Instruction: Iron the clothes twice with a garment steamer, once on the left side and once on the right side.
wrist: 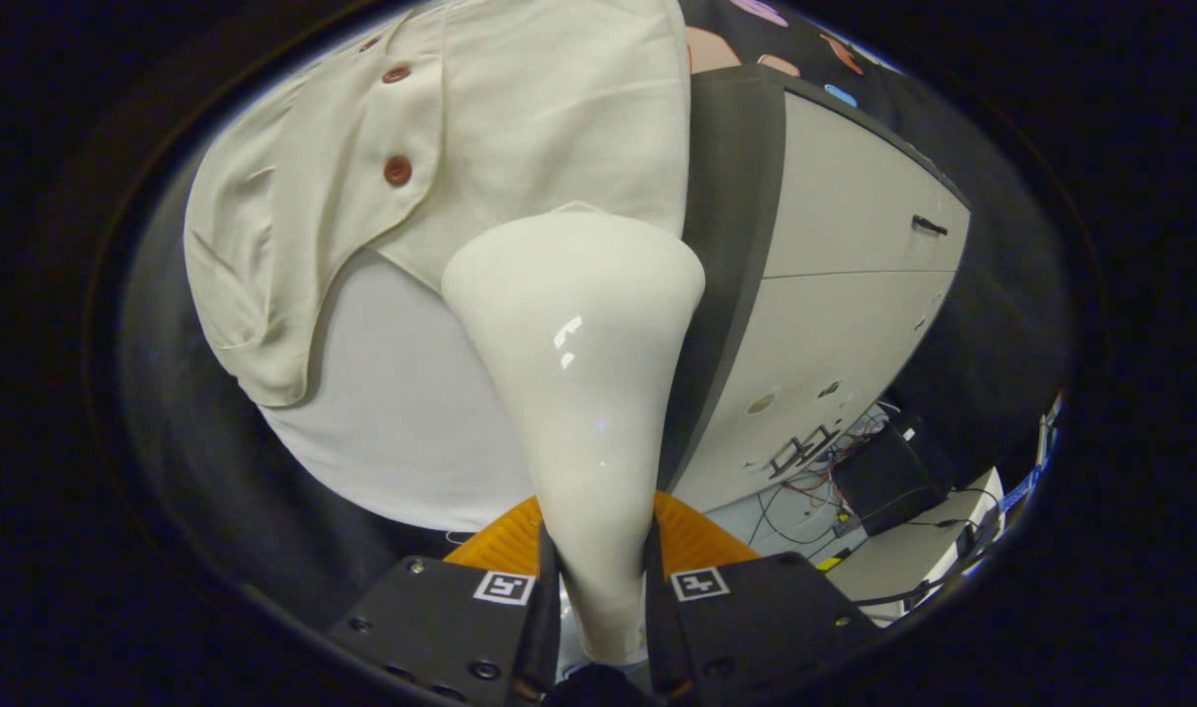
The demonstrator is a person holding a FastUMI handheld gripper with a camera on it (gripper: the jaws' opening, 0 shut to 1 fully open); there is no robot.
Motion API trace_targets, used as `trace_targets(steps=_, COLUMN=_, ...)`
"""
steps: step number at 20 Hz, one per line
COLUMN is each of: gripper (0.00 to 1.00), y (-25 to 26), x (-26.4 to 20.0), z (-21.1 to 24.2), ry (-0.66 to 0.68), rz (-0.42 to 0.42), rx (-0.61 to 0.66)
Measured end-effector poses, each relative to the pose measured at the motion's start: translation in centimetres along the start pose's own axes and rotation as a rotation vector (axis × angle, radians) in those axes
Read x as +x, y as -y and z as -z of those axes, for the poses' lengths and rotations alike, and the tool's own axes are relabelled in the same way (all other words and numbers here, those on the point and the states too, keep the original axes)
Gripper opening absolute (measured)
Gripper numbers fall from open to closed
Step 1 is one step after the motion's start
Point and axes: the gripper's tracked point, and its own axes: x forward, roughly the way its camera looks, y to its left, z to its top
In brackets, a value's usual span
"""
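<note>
A glossy white garment steamer [576, 363] rises from between the fingers of my gripper [600, 579], which is shut on its narrow handle. Its wide head presses against or sits just at the lower hem of a cream shirt [519, 118] with reddish-brown buttons [397, 171]. The shirt hangs over a white ironing board or panel [402, 422]. The steamer head is on the right part of the shirt, right of the button row. The steamer's face is hidden against the cloth.
A dark upright post [731, 245] and a light grey cabinet [843, 295] stand right of the shirt. Below the cabinet lie loose cables and a black box [888, 476] on the floor.
</note>
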Motion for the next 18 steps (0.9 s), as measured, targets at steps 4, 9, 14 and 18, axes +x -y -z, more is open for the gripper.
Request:
trace_targets(steps=4, gripper=0.36, y=-0.3, x=-3.4, z=0.9, ry=0.009, rz=-0.044, rx=-0.020)
trace_targets(steps=9, gripper=0.36, y=1.1, x=-8.7, z=1.1, ry=0.054, rz=-0.059, rx=-0.028)
trace_targets(steps=14, gripper=0.36, y=2.9, x=-14.1, z=1.2, ry=0.120, rz=-0.079, rx=-0.022)
trace_targets(steps=18, gripper=0.36, y=3.4, x=-18.7, z=0.0, ry=0.193, rz=-0.103, rx=-0.047)
